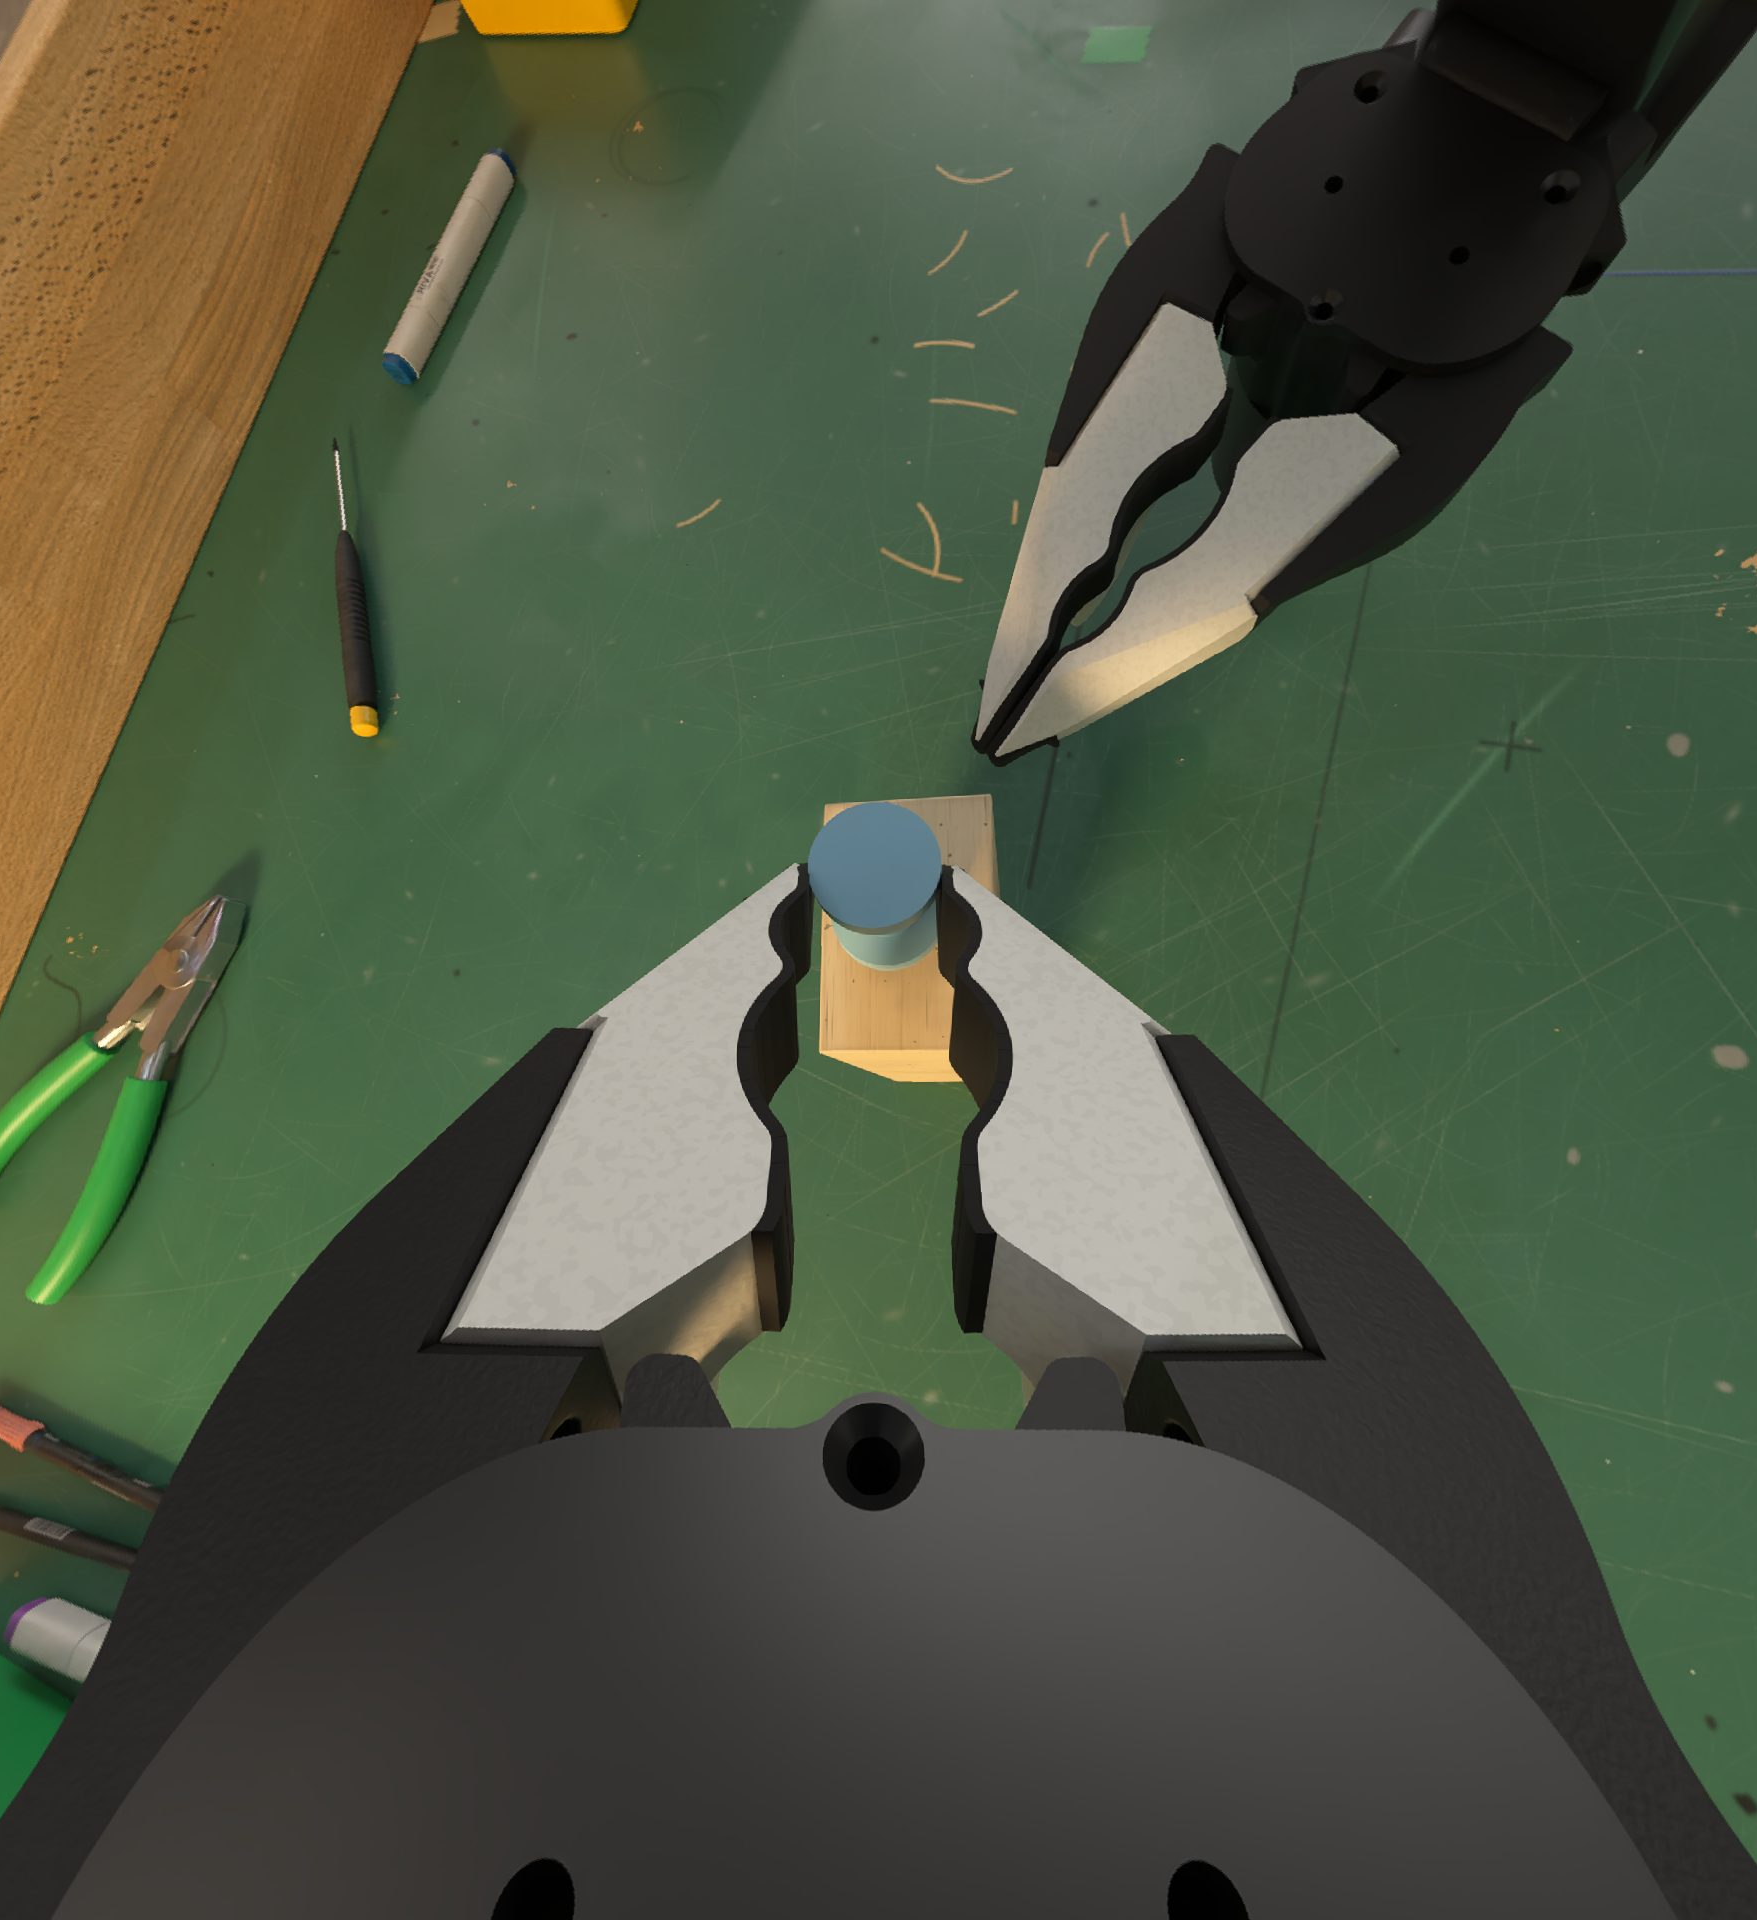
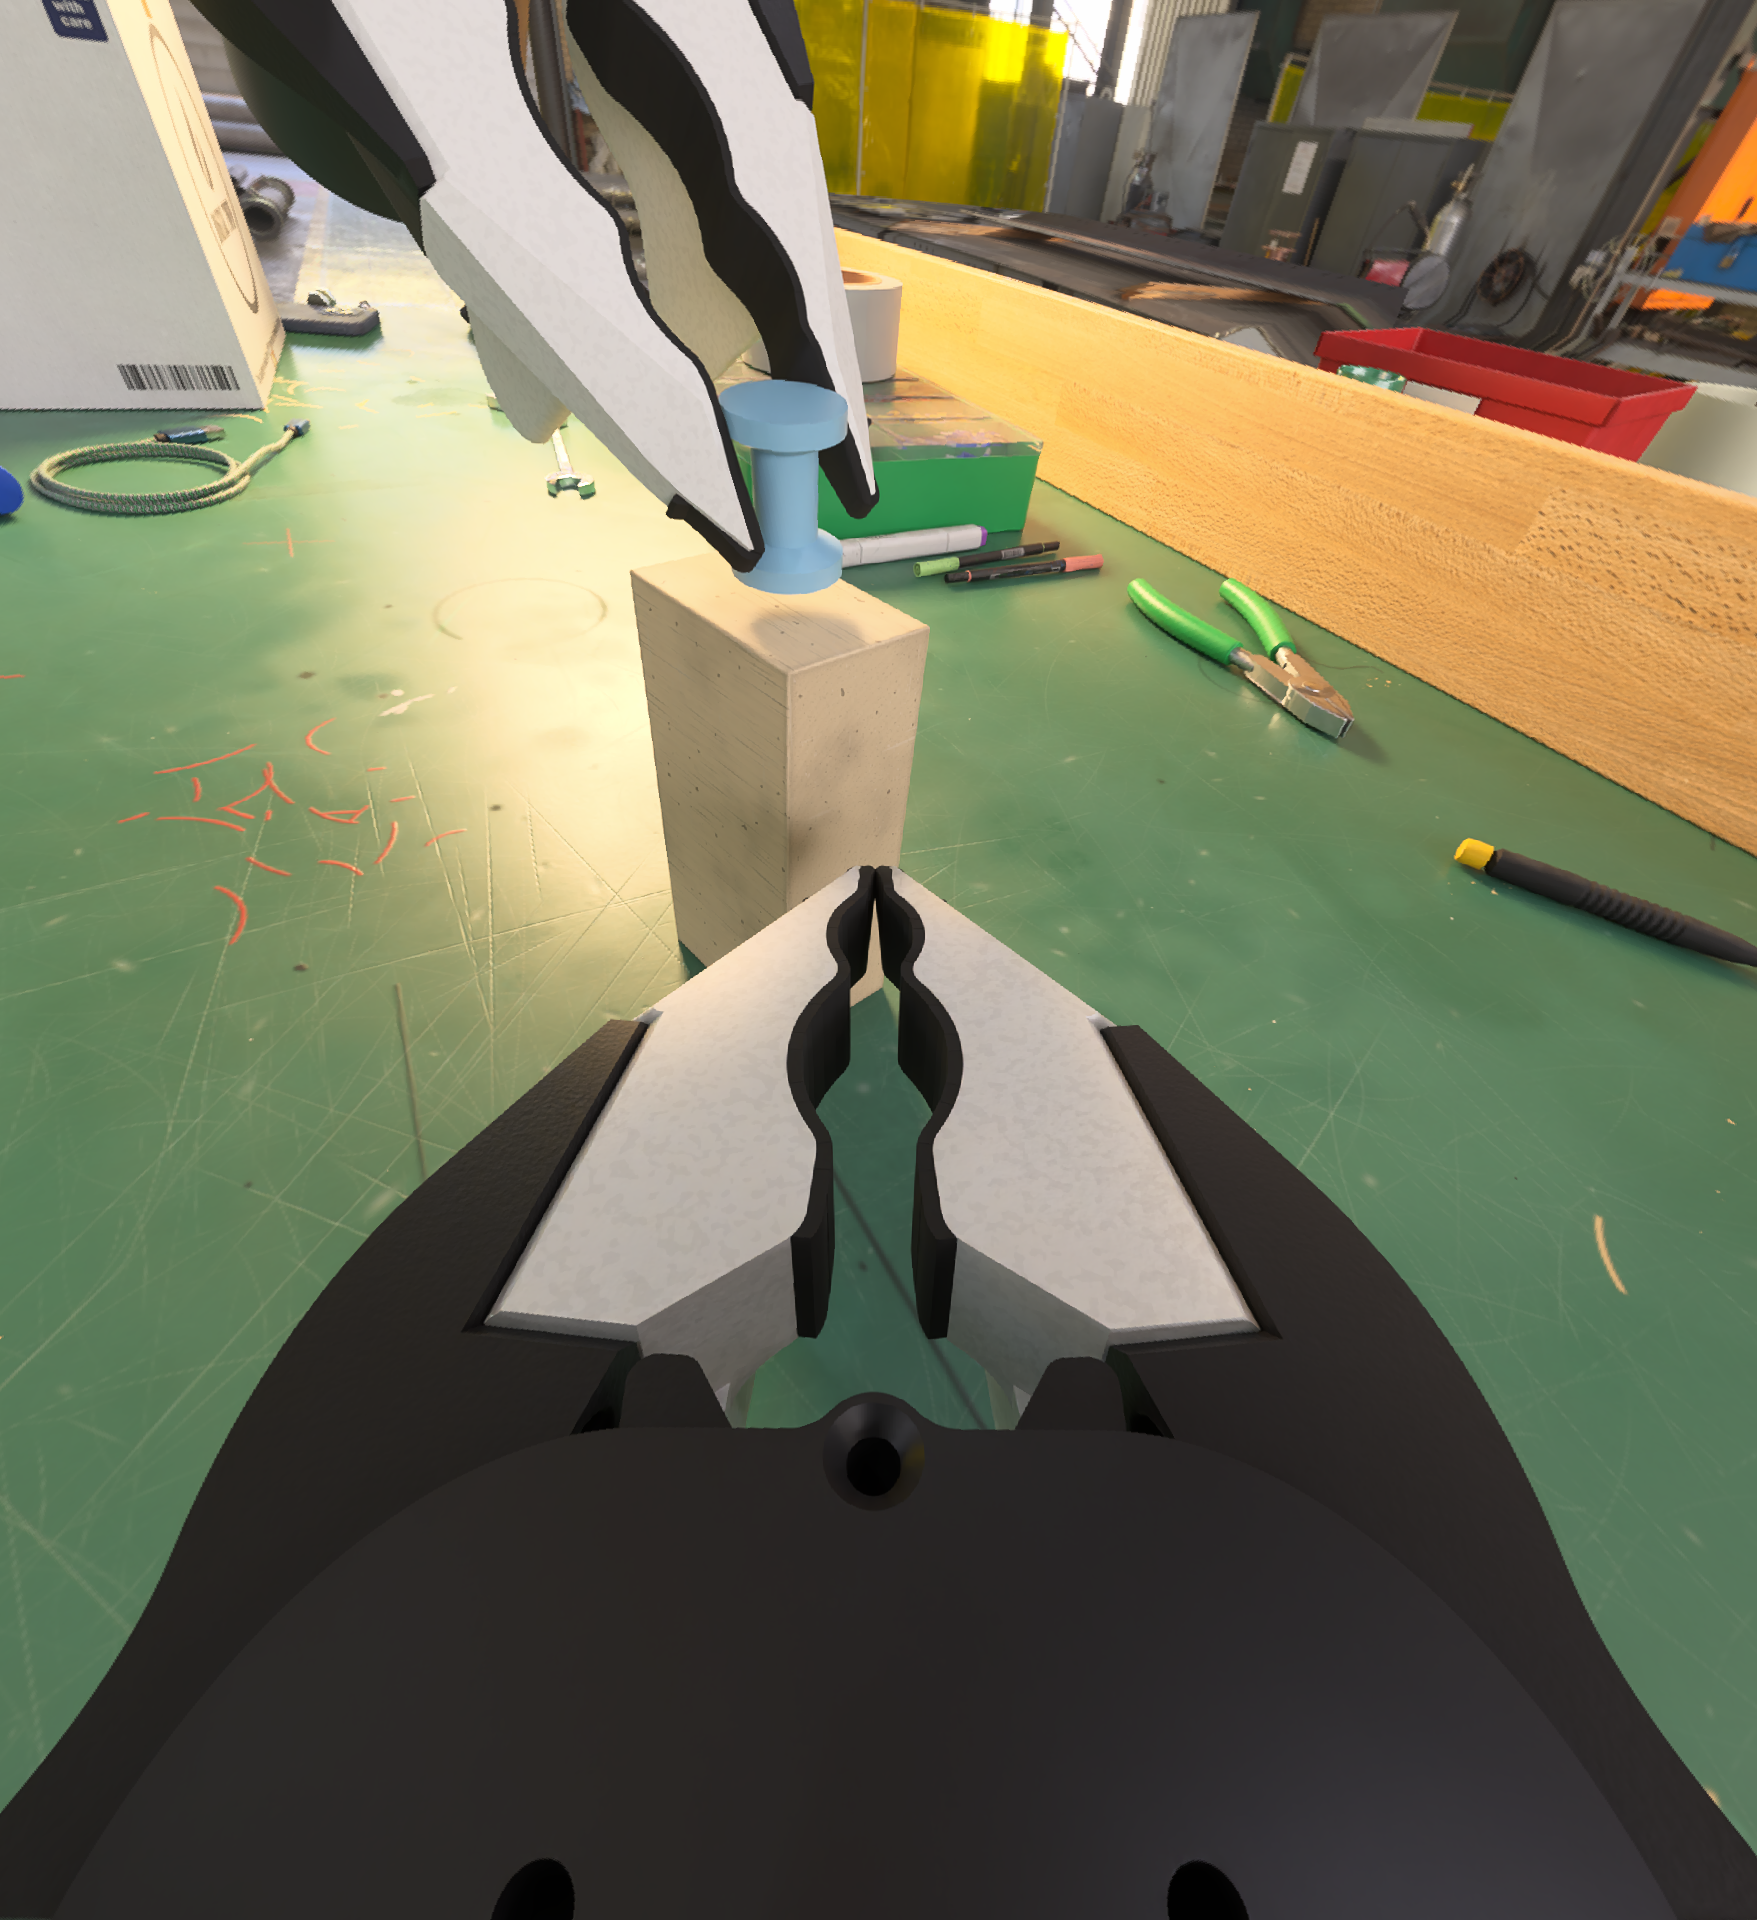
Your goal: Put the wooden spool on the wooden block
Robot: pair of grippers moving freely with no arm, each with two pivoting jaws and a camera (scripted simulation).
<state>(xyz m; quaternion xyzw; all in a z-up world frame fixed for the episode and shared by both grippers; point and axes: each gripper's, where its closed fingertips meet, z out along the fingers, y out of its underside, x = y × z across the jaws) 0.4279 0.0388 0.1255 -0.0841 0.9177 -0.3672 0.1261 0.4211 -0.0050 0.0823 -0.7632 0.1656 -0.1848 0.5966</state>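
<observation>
While the left tongs (image 1: 875,914) grip the blue spool (image 1: 875,868) by its narrow stem at frame centre, the spool stands upright with its lower flange on the top face of the wooden block (image 1: 889,1018). Farther off, at upper right, the right tongs (image 1: 999,746) hang nearly closed and empty above the green tabletop (image 1: 1373,1039), just beyond the block.

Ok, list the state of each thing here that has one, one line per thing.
Spool: upright, bottom flange on the block's top, near one corner, fingers on either side of it.
Block: standing on end on the mat.
Left gripper: shut on the spool.
Right gripper: shut, empty, low beside the block's base.
Pliers: lying flat, handles spread.
Screwdriver: lying flat.
White marker: capped, lying flat.
</observation>
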